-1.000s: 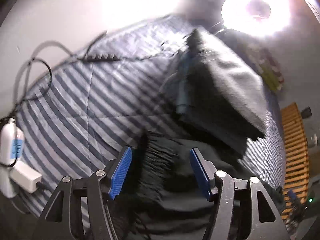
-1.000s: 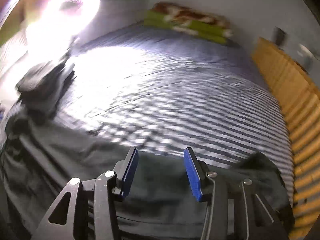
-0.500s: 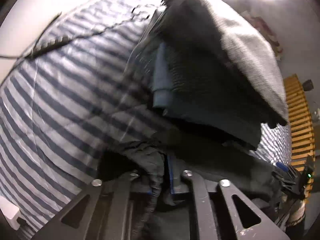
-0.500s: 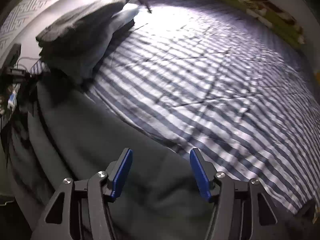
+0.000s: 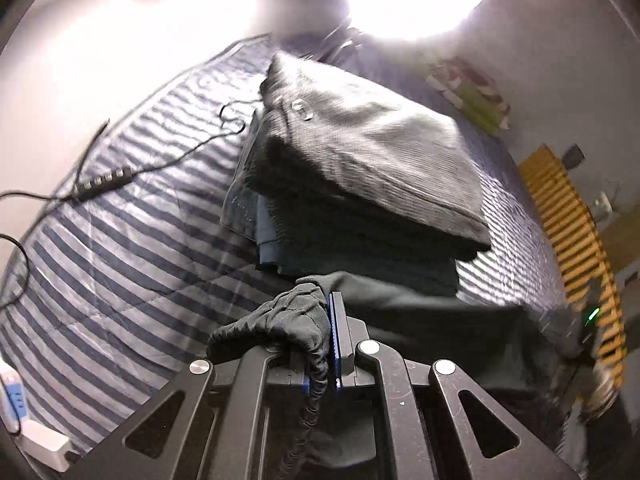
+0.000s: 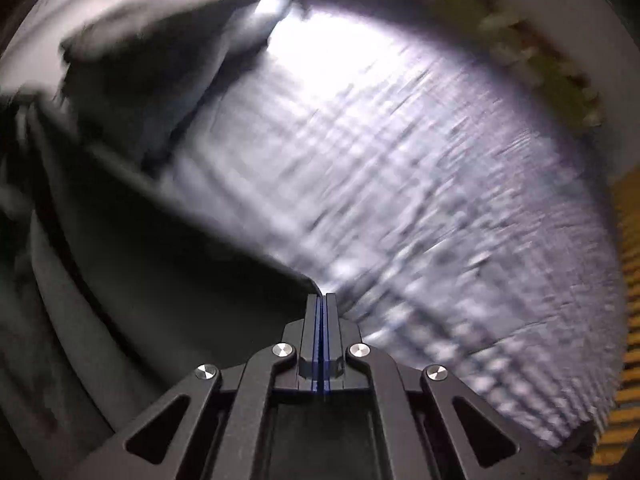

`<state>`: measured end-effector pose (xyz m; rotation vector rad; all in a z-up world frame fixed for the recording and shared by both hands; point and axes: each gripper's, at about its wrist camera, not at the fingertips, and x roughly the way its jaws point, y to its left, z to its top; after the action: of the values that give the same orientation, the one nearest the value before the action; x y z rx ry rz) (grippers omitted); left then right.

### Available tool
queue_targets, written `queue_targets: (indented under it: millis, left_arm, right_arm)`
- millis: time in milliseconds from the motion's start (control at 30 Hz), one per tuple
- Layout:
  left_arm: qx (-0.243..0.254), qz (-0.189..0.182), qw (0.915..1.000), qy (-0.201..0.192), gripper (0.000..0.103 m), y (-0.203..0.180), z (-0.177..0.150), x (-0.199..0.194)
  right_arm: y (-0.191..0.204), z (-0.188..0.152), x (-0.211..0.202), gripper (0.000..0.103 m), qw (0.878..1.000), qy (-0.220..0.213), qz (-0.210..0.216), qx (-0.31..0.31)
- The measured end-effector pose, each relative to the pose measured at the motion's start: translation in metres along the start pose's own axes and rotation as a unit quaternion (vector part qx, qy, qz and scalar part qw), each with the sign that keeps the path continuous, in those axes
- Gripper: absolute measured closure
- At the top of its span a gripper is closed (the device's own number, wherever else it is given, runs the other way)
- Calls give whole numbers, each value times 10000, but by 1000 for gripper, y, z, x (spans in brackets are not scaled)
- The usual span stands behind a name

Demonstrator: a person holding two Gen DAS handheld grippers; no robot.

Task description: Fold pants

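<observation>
Both grippers have their jaws drawn together on one dark garment. The left gripper [image 5: 329, 322] is clenched on a bunched, gathered corner of the black pants [image 5: 420, 320]; a wad of fabric bulges up and over the left-hand side of the jaws, and a ruched, corded edge trails down between the blue pads toward the camera. From that pinch the cloth runs off to the right of the jaws as a taut band. Just ahead of the jaws sits a stack of folded clothes [image 5: 360, 168], grey on top, resting on the striped bedspread [image 5: 120, 220]. A thin cable with an inline control [image 5: 104, 178] lies on the spread ahead and to the left.

The right gripper [image 6: 321, 308] has just snapped together, blue pads meeting with hardly a slit between them. A pointed corner of the pants [image 6: 160, 272] reaches the very tips of the jaws from the left; the picture is smeared, so whether any cloth is actually pinched cannot be told. From that corner the garment's edge runs diagonally away, ahead and to the left of the jaws, its long axis following that slant, with bare striped spread ahead and to the right.
</observation>
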<state>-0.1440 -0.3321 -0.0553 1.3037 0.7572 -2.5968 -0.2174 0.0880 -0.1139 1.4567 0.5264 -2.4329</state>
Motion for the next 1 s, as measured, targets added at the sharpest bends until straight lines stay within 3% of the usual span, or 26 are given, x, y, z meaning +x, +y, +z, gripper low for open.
queue_targets:
  millis: [100,200,333,500,533,600,767,933,1000]
  left_arm:
    - [394,-15,9991,-165,96,-5,-24,-30]
    - [761,-103,9968,-231,96,-6,-71,-61]
    - [809,-261,9959,303,91,-1,-138,-70]
    - [684,-359,9926,939,79,5,-197,-66]
    - [627,-425,9926,945,78,6,-202,-68]
    - [474,-516,9939,850,64,9,-203,-75]
    - [107,-671,9953,690,56,19,-187,-87]
    - [-245,-983,9920,747,55,23,-162,-77]
    - [-183,-998,9918,770,61,17,-156,-73]
  right_arm:
    - [-5,-3,-56,102,9961,-816,-199,254]
    - [7,-38,-105,102,9915,-1277,-176,159]
    - [37,-108,-121,102,9942,-1051,-201,-143]
    - [71,-181,-96,102,9978,-381,-385,-372]
    - [73,-190,-91,102,9982,-298,-397,-346]
    - [75,-201,-86,102,9988,-188,-337,-299]
    - [81,-202,-88,102,9975,-200,-491,-458]
    - [85,-200,-93,102,9969,-200,-542,-542]
    - [85,-204,-92,102,9969,-177,-528,-554]
